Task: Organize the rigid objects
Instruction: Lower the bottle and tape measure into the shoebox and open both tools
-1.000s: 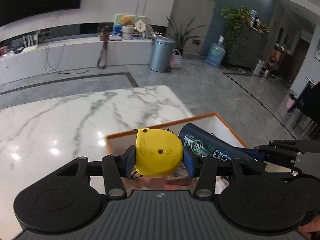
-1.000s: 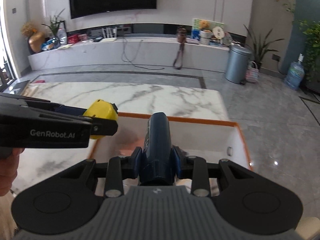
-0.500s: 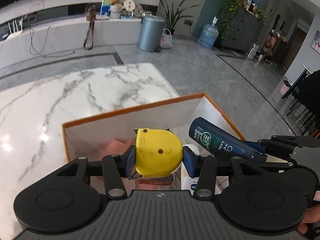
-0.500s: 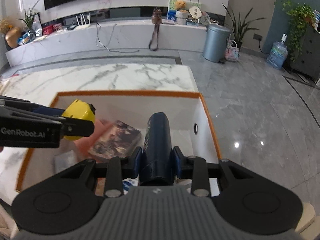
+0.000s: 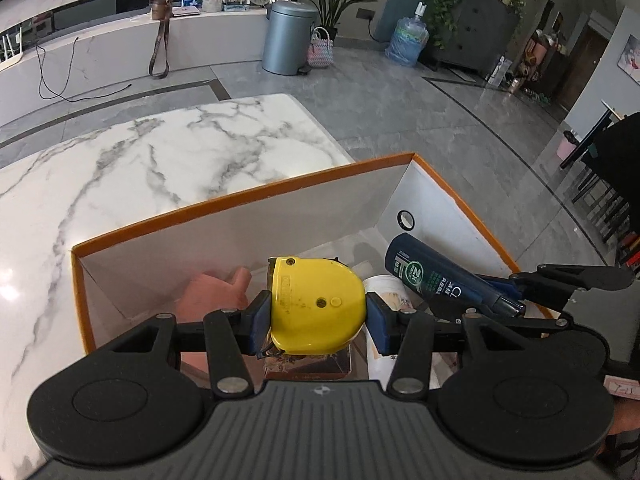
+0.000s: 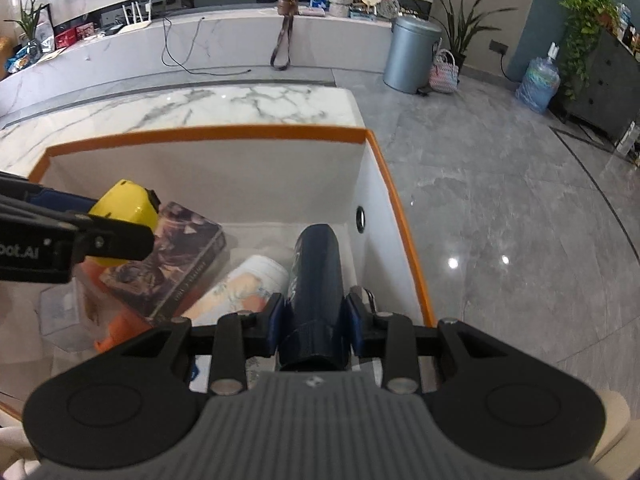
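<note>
Left gripper [image 5: 318, 314] clamps the yellow tape measure [image 5: 316, 304] above the orange-rimmed box [image 5: 224, 196]; right gripper [image 6: 314, 322] clamps the dark blue bottle [image 6: 316, 264], long axis pointing forward-down into the box's right side.

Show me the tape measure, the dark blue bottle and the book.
tape measure [image 5: 316, 304], left wrist view, on its yellow case face.
dark blue bottle [image 6: 318, 268], right wrist view, on its body.
book [image 6: 168, 256], right wrist view, on its dark cover.

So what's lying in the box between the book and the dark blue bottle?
A white printed cup on its side lies between the book and the dark blue bottle, seen in the right wrist view.
</note>
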{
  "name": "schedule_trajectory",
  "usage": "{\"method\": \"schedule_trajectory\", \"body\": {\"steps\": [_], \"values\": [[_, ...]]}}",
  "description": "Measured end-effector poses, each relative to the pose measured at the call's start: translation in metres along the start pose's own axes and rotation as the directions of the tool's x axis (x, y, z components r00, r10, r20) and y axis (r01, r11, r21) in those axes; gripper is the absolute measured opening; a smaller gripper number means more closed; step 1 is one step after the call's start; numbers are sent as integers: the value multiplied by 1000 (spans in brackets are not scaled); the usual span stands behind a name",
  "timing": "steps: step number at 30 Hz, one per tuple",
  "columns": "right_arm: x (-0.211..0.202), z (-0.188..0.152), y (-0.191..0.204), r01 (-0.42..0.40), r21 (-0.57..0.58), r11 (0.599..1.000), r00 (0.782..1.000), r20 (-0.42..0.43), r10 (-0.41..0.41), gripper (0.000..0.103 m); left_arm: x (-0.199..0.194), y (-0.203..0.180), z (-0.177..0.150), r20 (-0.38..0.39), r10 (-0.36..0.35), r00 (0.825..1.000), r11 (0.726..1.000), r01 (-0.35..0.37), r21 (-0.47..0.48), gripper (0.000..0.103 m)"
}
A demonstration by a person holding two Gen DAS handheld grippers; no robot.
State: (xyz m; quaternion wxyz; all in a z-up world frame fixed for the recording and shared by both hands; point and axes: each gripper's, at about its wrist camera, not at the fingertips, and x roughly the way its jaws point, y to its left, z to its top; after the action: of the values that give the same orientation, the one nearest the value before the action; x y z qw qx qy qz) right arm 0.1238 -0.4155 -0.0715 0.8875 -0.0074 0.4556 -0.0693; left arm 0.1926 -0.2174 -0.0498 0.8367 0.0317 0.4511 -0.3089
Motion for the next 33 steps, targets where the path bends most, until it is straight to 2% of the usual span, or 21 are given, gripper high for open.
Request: {"method": "schedule_trajectory", "body": {"steps": [9, 12, 13, 18, 25, 29, 33], "values": [[0, -4, 0, 16, -1, 1000, 1000, 6, -16, 34, 7, 0, -4, -29, 7, 1000, 1000, -7, 8, 56], [-6, -6, 2, 31, -11, 999, 999, 18, -30, 40, 6, 0, -7, -38, 16, 999, 1000, -16, 13, 56], [-8, -7, 2, 31, -8, 999, 999, 27, -31, 45, 4, 0, -8, -39, 19, 999, 1000, -18, 14, 56], [-25, -14, 6, -3, 26, 1000, 996, 89, 0, 52, -1, -1, -12, -68, 49, 996, 998, -47, 31, 56], [-30, -27, 24, -57, 72, 996, 994, 101, 50, 54, 2, -3, -29, -133, 75, 988, 995, -67, 67, 56], [-38, -31, 29, -62, 61, 996, 986, 158, 52, 59, 2, -7, -38, -124, 109, 986, 988, -94, 121, 56], [-39, -34, 26, -68, 80, 994, 984, 169, 54, 61, 5, -8, -41, -126, 119, 985, 983, -100, 152, 57]]}}
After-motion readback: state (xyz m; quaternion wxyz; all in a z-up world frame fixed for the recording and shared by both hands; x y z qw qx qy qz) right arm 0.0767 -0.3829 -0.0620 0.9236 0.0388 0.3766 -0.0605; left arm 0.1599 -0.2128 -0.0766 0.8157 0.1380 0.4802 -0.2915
